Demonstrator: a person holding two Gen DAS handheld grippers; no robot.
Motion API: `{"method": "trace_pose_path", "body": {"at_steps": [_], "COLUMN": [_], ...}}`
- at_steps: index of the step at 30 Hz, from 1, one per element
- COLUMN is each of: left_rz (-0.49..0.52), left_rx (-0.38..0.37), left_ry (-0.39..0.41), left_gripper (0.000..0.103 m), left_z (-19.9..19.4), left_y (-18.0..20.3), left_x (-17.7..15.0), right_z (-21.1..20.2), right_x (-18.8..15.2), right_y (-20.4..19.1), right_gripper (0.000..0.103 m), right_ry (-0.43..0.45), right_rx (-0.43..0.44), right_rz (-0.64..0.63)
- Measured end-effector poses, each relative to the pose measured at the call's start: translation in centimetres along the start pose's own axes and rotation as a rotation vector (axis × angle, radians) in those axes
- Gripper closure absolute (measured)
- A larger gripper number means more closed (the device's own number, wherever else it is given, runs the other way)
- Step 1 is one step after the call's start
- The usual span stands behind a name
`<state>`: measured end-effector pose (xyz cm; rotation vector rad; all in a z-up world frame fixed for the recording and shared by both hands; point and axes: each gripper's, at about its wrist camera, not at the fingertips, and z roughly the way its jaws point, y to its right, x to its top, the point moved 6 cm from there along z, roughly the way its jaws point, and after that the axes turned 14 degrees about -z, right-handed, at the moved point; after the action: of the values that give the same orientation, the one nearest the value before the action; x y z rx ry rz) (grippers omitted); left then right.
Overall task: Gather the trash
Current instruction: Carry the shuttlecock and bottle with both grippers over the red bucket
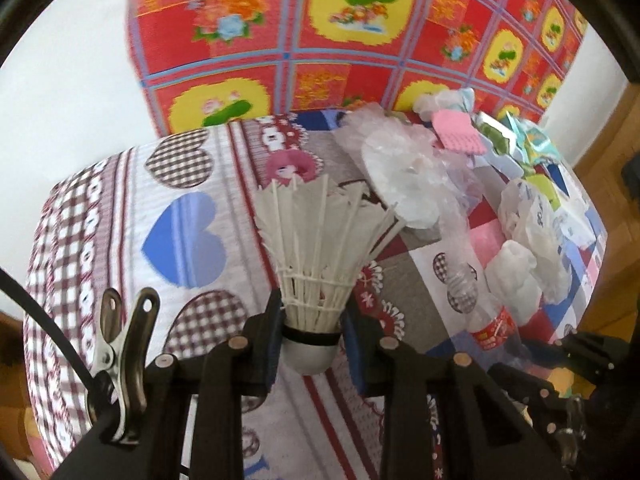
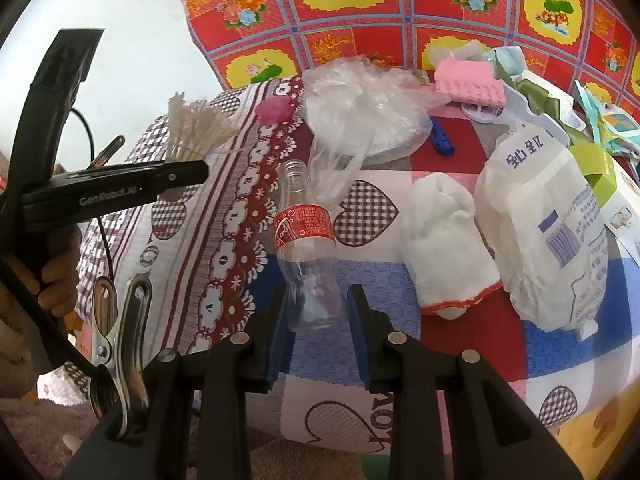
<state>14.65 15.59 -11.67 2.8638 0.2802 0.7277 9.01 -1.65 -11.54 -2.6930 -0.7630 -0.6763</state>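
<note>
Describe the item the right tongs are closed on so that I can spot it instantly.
On the patchwork heart-print bedspread, look just left of the rolled white cloth. The clear empty plastic bottle lies there, its base between the right tongs. Its red label and uncapped neck set it apart from the crumpled plastic bags.

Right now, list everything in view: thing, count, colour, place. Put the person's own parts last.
shuttlecock: one, white feathers, grey cork; clamped in the left gripper.
plastic bottle: one, clear, red label, no cap; base between the right gripper's pads.
clear plastic bag: one, crumpled; beyond the bottle.
white cloth: one, red-trimmed; right of the bottle.
white printed bag: one, blue lettering; right of the cloth.
pink pad: one; far side of the table.
green box: one; right edge.
paper scraps: several, blue and green; far right.
patchwork cloth: one, hearts; covers the table.
floral mat: one, red and yellow; behind the table.
left gripper: black.
right gripper: black.
hand: one; holding the left gripper.
</note>
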Motion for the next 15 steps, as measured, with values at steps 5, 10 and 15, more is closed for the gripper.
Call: {"method": "trace_pose_path", "body": {"at_steps": [5, 10, 15], "left_rz": [-0.064, -0.130, -0.177], "left_rx": [0.032, 0.053, 0.084], "left_ry": [0.017, 0.031, 0.057], "left_gripper": [0.074, 0.074, 0.074], "left_z": [-1.8, -3.5, -5.3], "left_y": [-1.9, -3.5, -5.2], "left_x": [-0.7, -1.3, -2.0], "right_z": [-0.2, -0.1, 0.2], "right_x": [0.4, 1.0, 1.9], "right_y": [-0.5, -1.6, -3.5], "right_gripper": [0.073, 0.073, 0.073], "right_ry": [0.017, 0.037, 0.053], "right_rx": [0.023, 0.057, 0.089], "right_rz": [-0.028, -0.073, -0.126]}}
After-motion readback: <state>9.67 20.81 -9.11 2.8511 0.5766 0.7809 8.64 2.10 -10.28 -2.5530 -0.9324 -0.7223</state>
